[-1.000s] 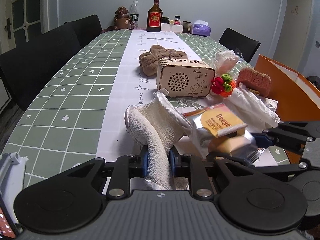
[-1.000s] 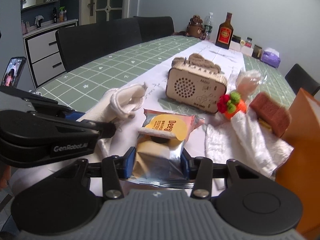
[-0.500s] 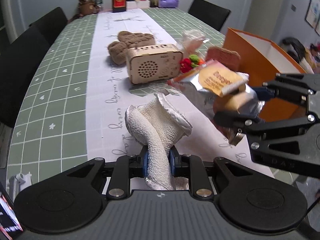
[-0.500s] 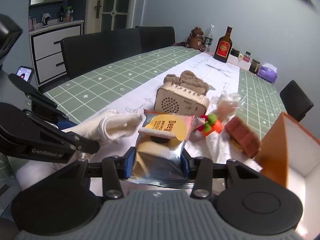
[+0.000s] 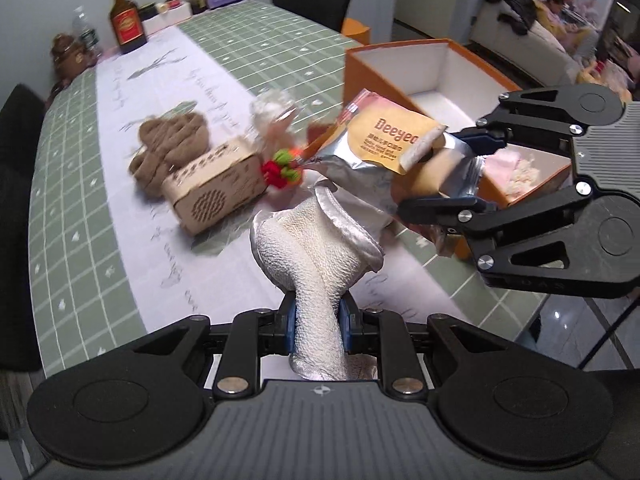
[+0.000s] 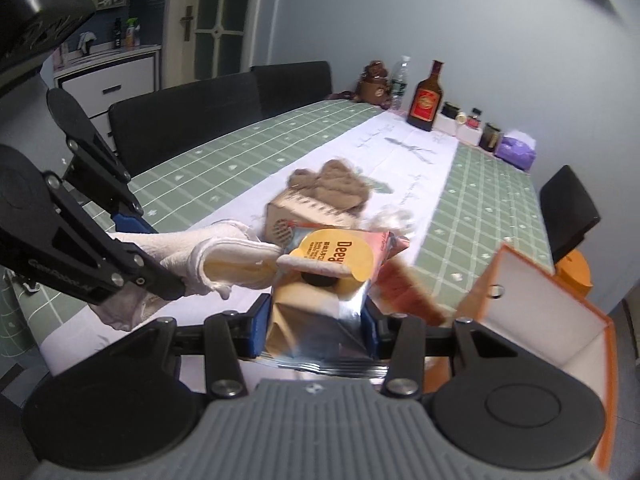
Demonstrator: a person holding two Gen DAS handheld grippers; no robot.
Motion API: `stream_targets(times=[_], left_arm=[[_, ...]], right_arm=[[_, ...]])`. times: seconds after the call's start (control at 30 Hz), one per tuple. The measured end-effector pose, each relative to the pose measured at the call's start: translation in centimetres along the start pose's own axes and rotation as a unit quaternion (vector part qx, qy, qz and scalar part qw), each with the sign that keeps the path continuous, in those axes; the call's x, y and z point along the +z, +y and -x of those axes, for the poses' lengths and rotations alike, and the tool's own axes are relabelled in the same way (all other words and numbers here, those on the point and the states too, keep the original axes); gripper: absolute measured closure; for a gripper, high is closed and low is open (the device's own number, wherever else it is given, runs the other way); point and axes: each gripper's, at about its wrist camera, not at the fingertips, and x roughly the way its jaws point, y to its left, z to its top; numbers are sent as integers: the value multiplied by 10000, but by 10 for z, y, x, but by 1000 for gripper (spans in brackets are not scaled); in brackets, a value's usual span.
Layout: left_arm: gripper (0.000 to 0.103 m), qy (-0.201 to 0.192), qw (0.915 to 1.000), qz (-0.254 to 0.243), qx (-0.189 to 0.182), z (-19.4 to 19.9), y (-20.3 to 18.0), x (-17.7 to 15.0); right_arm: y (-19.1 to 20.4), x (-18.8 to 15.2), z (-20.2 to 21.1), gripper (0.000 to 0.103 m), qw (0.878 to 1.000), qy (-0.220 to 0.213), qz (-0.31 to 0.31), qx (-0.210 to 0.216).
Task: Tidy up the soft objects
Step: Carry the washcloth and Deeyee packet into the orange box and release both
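Note:
My left gripper (image 5: 318, 322) is shut on a white textured cloth (image 5: 316, 248) and holds it up above the table; the cloth also shows in the right wrist view (image 6: 224, 258). My right gripper (image 6: 316, 326) is shut on a silver and yellow snack packet (image 6: 324, 280), lifted beside the cloth; it shows in the left wrist view too (image 5: 384, 152). An open orange box (image 5: 432, 72) with a white inside stands to the right; something pink and white lies in it.
On the table runner lie a wooden radio box (image 5: 216, 190), a brown plush (image 5: 172, 144), a red and green knitted toy (image 5: 282, 168), a crumpled clear bag (image 5: 274, 114) and a brown sponge (image 6: 408, 286). A bottle (image 5: 127, 22) and jars stand at the far end. Black chairs surround the table.
Both grippers have lifted their loads off the table and swung right toward the orange box. The packet now hangs near the box's near wall.

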Motion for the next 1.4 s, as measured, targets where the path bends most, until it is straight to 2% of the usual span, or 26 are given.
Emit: stream_targets(times=[0.2, 0.43, 0.6, 0.77, 0.93, 1.07, 1.4], left_arm=[[80, -64, 9992, -399, -3, 2, -23, 45], [80, -233, 9958, -878, -82, -5, -62, 97], [80, -236, 9924, -1191, -222, -30, -92, 125], [80, 30, 9893, -1419, -344, -68, -122, 152], [80, 575, 9841, -1649, -310, -115, -146, 166], [80, 1057, 9774, -1816, -213, -149, -155, 166], [79, 1619, 9666, -1978, -185, -194, -161, 158]], right_arm=[[-36, 8, 23, 58, 9995, -56, -143, -292], [-81, 10, 39, 58, 9954, 66, -203, -934], [-122, -6, 36, 58, 9897, 408, -374, -1319], [-158, -36, 12, 58, 9836, 1027, -440, -1413], [-186, -65, -18, 58, 9775, 1541, -540, -1333], [-191, -79, -34, 58, 9763, 1733, -358, -1248], [-199, -100, -54, 57, 9761, 1966, -301, -870]])
